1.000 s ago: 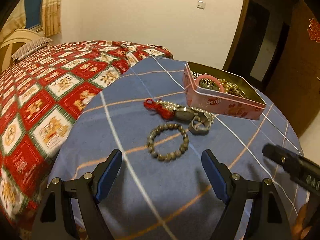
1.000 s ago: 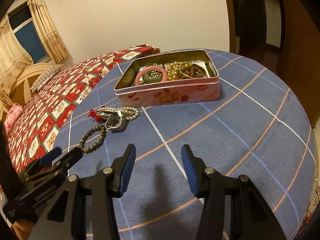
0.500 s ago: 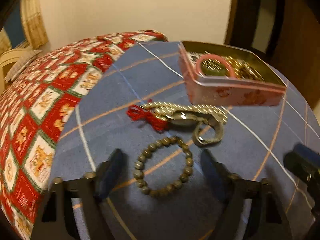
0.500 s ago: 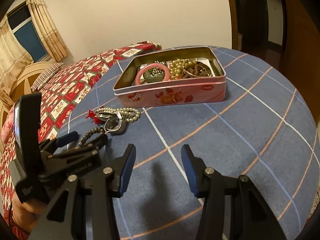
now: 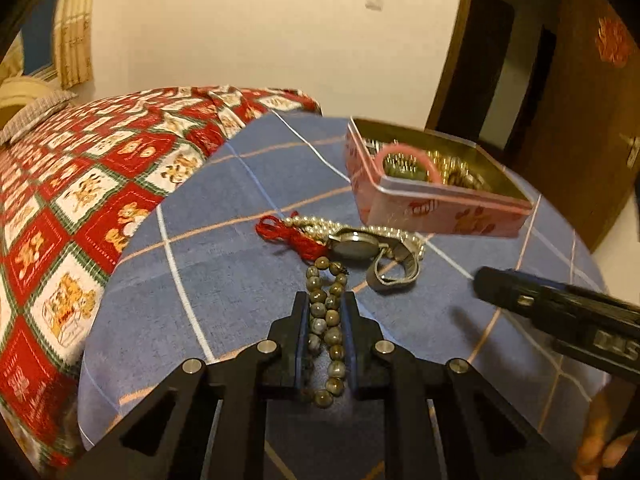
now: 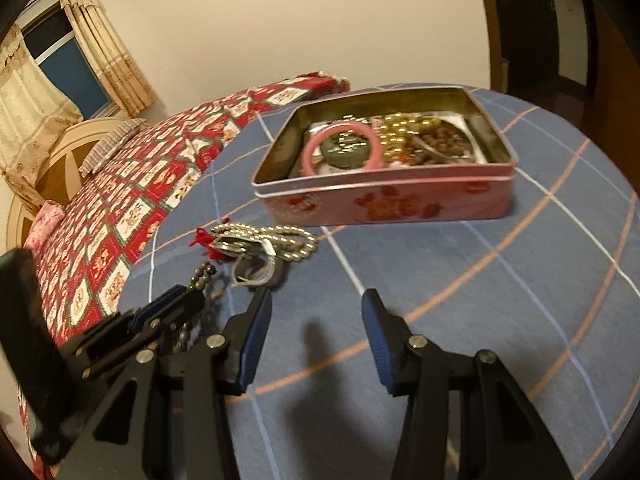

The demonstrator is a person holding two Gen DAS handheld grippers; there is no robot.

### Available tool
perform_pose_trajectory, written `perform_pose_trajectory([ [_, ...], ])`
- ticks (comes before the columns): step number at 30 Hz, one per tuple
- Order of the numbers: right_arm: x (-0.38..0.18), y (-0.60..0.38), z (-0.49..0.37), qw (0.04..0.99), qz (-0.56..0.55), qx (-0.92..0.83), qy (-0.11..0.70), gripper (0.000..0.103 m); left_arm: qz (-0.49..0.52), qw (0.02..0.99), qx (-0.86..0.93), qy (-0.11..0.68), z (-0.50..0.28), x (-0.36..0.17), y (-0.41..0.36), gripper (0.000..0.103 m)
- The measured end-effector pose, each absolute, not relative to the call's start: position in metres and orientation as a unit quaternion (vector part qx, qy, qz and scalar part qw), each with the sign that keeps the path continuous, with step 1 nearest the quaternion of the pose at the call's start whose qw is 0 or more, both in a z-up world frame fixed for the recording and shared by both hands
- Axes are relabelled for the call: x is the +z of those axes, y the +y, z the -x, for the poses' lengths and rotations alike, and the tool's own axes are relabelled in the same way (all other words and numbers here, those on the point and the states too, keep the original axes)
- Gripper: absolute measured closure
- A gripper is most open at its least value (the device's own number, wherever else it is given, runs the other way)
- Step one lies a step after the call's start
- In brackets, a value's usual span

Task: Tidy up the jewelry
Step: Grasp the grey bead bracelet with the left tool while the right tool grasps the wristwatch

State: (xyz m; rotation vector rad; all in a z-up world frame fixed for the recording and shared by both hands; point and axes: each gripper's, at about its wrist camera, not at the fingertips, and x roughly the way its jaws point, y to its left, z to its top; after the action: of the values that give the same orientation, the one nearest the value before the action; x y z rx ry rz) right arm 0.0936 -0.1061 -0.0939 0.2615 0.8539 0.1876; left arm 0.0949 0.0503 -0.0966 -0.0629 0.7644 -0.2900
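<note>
My left gripper (image 5: 325, 304) is shut on a grey-green bead bracelet (image 5: 326, 322), squeezed into a long loop on the blue checked cloth; it also shows in the right wrist view (image 6: 182, 300). Beyond it lie a watch (image 5: 356, 246), a pearl string (image 5: 320, 226) and a red tassel (image 5: 280, 232). A pink tin (image 5: 440, 208) at the back right holds a pink bangle (image 6: 340, 148) and several beaded pieces. My right gripper (image 6: 314, 300) is open and empty above bare cloth in front of the tin (image 6: 384, 200).
The blue cloth (image 6: 500, 300) covers a round table. A bed with a red patterned quilt (image 5: 80, 184) lies to the left. A dark wooden door (image 5: 580, 120) stands at the back right.
My left gripper moved forward over the bead bracelet and shut on it, squeezing the ring into a narrow loop. The right gripper moved closer to the tin and stays open.
</note>
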Motion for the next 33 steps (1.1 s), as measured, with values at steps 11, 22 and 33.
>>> perform_pose_trajectory([
  [11, -0.106, -0.062, -0.136, 0.881, -0.110, 0.136, 0.439, 0.054, 0.077, 0.921, -0.126, 0.361, -0.094, -0.098, 0.070, 0.088],
  [22, -0.111, -0.053, -0.144, 0.887, -0.073, 0.121, 0.439, 0.072, 0.095, 0.917, -0.124, 0.368, -0.096, -0.102, 0.076, 0.088],
  [33, -0.095, -0.087, -0.100, 0.889, -0.112, 0.118, 0.428, 0.073, 0.087, 0.919, -0.120, 0.366, -0.086, -0.099, 0.068, 0.088],
])
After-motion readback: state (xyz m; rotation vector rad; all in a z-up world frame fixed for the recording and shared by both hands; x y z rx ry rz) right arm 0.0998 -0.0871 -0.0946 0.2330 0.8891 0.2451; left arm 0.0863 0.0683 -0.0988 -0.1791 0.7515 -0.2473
